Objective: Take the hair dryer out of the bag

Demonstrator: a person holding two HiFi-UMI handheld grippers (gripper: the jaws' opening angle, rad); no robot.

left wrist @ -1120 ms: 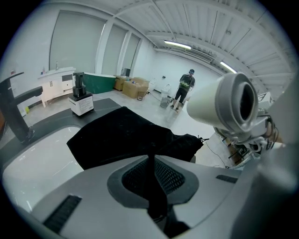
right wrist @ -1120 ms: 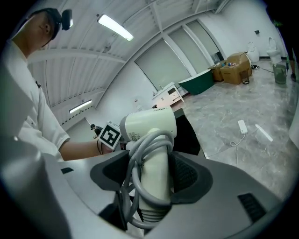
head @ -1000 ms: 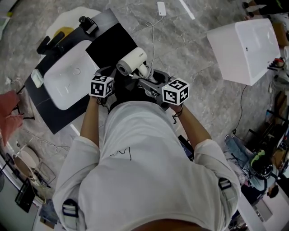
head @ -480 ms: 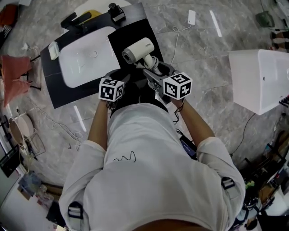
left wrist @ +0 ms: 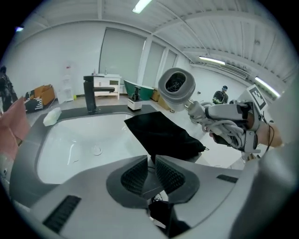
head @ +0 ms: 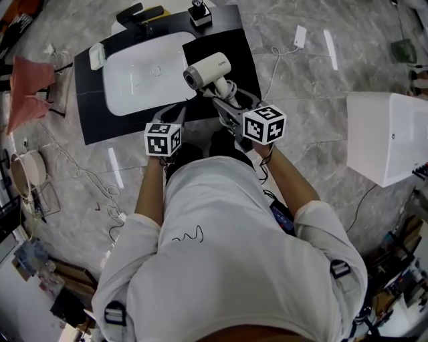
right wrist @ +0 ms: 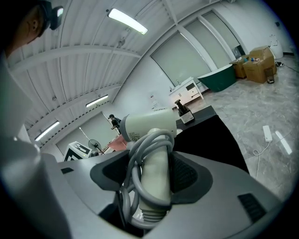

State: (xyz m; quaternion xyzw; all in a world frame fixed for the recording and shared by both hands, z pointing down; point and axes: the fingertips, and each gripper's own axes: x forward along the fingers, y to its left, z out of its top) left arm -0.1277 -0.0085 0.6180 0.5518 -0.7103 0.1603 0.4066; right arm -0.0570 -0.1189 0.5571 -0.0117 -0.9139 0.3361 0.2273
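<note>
Jaws first: left gripper (left wrist: 151, 161) has just been closing. I see its pads a narrow slit apart with nothing pinched between them. Some black stuff shows under the jaw base, and I can't tell what it is. Far left in the head view, a red cloth (head: 27, 87) hangs beside the dark counter (head: 87, 100). On the counter I see a white bar (left wrist: 51, 116) near the back left corner of the sink (head: 134, 87), and a black tap (left wrist: 92, 93) behind the basin. A small pump bottle (head: 199, 12) stands further right along the back edge. The black bag (left wrist: 163, 135) lies slack on the counter, just right of the sink, with one corner lapping over the sink's right rim. It looks flat and its drawstring end points towards the right gripper. The hair dryer (head: 208, 70) is out of the bag, held up in the air over it, clear of the fabric. Its barrel is roughly level with the open end aimed towards the left gripper's side. Right gripper (right wrist: 152, 158) is clamped on the dryer's handle, pads on both sides, with the grey cord looped round the handle inside the grip. Further right I see a white plug block (head: 299, 37) with its lead on the grey floor. A big white box (head: 388, 133) sits well apart at the right edge.
</note>
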